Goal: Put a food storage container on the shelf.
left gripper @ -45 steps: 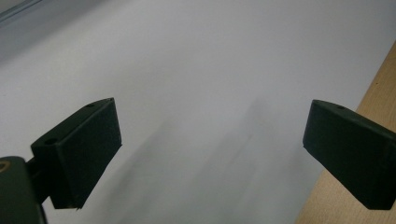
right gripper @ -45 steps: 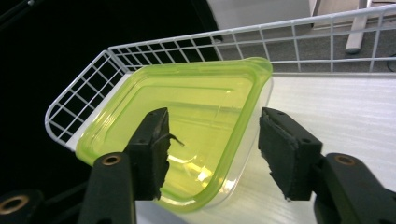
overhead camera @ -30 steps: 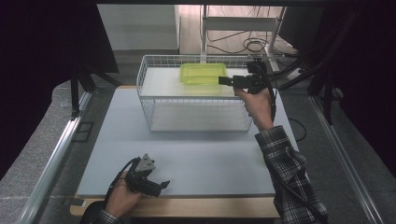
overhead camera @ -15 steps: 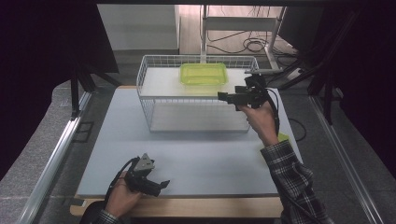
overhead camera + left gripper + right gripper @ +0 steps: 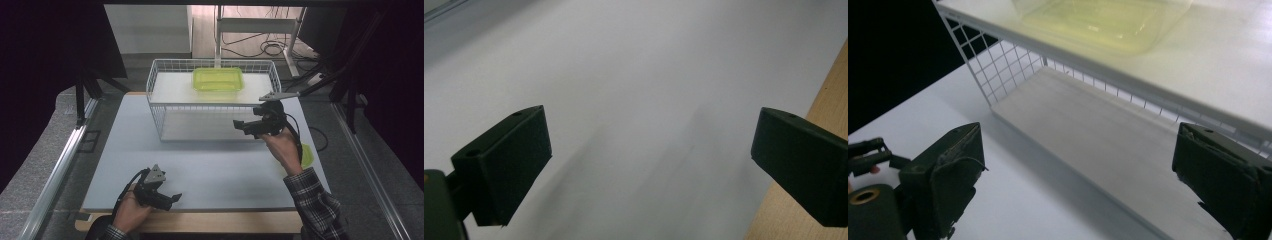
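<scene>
Sitting on the upper shelf of a white wire rack [image 5: 165, 112], toward that shelf's far right part, is a yellow-green plastic box [image 5: 218, 79]. It is see-through, shallow and rectangular with rounded corners, and it looks to hold nothing; in the right gripper view the same box [image 5: 1098, 22] lies flat on the white shelf board with nothing visible inside it. The rack stands at the far edge of the pale grey surface [image 5: 210, 170], roughly centred, and its lower shelf, a bare white board, carries nothing. A wire rim runs round the upper shelf and wire mesh closes the rack's left end.

The right tongs [image 5: 239, 125] hang in front of the rack's near right corner, pointing left across the open front at about the height of the lower shelf, well below and nearer than the box. Their jaws have just been opening and stand spread wide with nothing between them; the right gripper view looks between them onto the lower shelf and the surface.

The left tongs [image 5: 175, 198] rest low at the near edge of the surface, left of centre, pointing right. Their jaws are spread wide too, over bare surface, with the wooden strip of the near edge under one jaw.

A second yellow-green piece [image 5: 306, 156] peeks out at the right edge of the surface, partly hidden behind the right hand [image 5: 281, 147]; what it is cannot be told.
</scene>
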Demonstrator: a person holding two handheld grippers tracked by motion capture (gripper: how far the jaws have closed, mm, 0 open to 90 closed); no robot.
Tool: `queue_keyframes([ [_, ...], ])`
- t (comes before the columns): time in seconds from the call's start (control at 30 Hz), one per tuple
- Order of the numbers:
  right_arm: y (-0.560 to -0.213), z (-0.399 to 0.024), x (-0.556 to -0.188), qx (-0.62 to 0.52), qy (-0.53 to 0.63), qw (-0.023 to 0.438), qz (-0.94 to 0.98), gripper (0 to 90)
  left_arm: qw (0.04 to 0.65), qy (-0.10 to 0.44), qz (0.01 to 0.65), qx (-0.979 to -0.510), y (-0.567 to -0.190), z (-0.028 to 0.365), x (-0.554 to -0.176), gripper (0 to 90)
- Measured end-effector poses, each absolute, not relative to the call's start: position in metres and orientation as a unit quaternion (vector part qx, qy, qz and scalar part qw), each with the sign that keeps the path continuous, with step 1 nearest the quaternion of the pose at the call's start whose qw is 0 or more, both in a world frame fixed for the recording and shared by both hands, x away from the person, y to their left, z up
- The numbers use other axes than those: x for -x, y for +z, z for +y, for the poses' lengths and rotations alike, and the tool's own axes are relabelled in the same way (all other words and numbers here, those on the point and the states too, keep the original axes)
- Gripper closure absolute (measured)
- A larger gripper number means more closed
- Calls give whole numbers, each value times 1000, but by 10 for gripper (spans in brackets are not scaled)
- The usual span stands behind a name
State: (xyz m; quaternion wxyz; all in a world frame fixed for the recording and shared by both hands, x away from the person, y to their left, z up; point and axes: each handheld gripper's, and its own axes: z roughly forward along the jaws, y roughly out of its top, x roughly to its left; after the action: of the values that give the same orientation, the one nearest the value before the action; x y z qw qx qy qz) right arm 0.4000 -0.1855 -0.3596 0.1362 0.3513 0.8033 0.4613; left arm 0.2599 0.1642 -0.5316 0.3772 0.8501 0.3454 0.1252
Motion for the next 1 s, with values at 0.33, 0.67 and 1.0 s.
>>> queue_keyframes([
  [0.33, -379, -199, -379, -348, 457, 141, 806, 30, 375, 128, 344, -851, -532, 165, -260, 43],
  [0.67, -399, -212, -360, -352, 452, 148, 806, 18, 373, 131, 343, -852, -532, 164, -260, 41],
  [1.0, -421, -224, -343, -355, 443, 159, 808, 10, 377, 138, 344, -849, -531, 166, -261, 44],
])
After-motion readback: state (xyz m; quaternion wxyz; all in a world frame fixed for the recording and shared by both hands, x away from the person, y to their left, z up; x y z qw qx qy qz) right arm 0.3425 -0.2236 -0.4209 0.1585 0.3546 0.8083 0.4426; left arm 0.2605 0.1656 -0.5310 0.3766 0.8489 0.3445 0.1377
